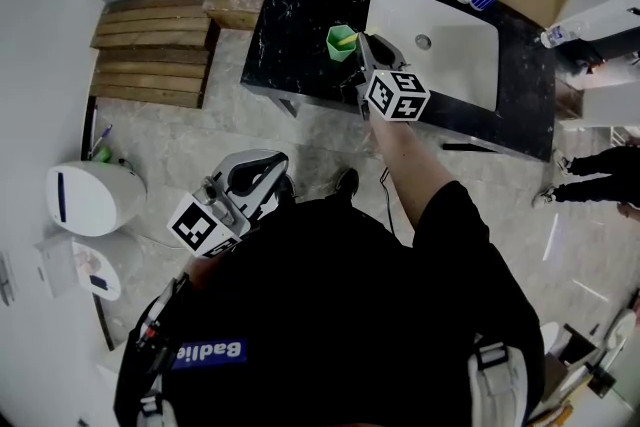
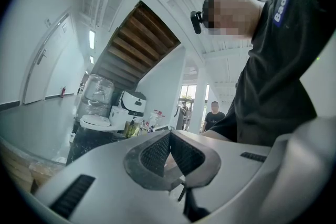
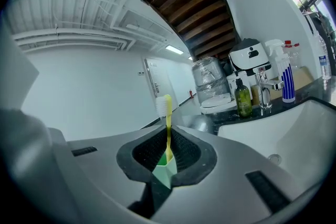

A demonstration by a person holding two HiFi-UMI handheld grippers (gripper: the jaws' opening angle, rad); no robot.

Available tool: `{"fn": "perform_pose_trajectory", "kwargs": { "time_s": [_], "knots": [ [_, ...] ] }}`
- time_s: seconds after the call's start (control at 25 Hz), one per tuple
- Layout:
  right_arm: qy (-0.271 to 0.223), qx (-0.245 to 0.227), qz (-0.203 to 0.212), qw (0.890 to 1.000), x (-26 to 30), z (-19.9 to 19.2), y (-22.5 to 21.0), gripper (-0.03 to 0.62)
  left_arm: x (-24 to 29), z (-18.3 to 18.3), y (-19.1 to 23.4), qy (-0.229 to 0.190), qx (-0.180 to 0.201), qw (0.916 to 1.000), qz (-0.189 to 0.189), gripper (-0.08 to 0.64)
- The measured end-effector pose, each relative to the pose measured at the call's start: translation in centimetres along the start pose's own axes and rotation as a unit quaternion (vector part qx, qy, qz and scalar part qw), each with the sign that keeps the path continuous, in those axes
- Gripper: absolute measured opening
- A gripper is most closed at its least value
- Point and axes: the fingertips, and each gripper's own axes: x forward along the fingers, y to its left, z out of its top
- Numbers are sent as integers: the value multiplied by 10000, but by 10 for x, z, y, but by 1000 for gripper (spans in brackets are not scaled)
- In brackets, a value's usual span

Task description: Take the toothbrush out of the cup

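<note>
Yellow toothbrush (image 3: 168, 124) pinched upright over a pale green cup (image 3: 163, 173)

Head view: the right gripper (image 1: 364, 51) reaches over the black counter (image 1: 300, 5), its fingers at the cup's rim and just beside the white sink (image 1: 445, 80), while the left gripper (image 1: 262, 167) hangs back near the body. Right gripper view: the fingers are narrowed onto the brush's thin handle. The white bristles stand above the fingertips and the cup's edge shows just below them. Left gripper view: the pads meet with nothing between them. The handle looks slim and smooth — a light pinch could let it swivel or slip back into the cup. A tilted lift could catch the rim and tip the cup towards the sink.
</note>
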Motion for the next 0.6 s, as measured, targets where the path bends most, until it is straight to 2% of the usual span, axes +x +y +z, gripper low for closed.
{"fn": "perform_pose_trajectory", "kwargs": {
  "time_s": [0.32,0.6],
  "knots": [
    [-400,-62,223,9989,-25,39,21,31,0,2,-1,-106,51,9999,-93,2],
    [-601,-194,358,9974,-54,68,43,31,4,4,0,-156,-51,9996,-209,3]
  ]
}}
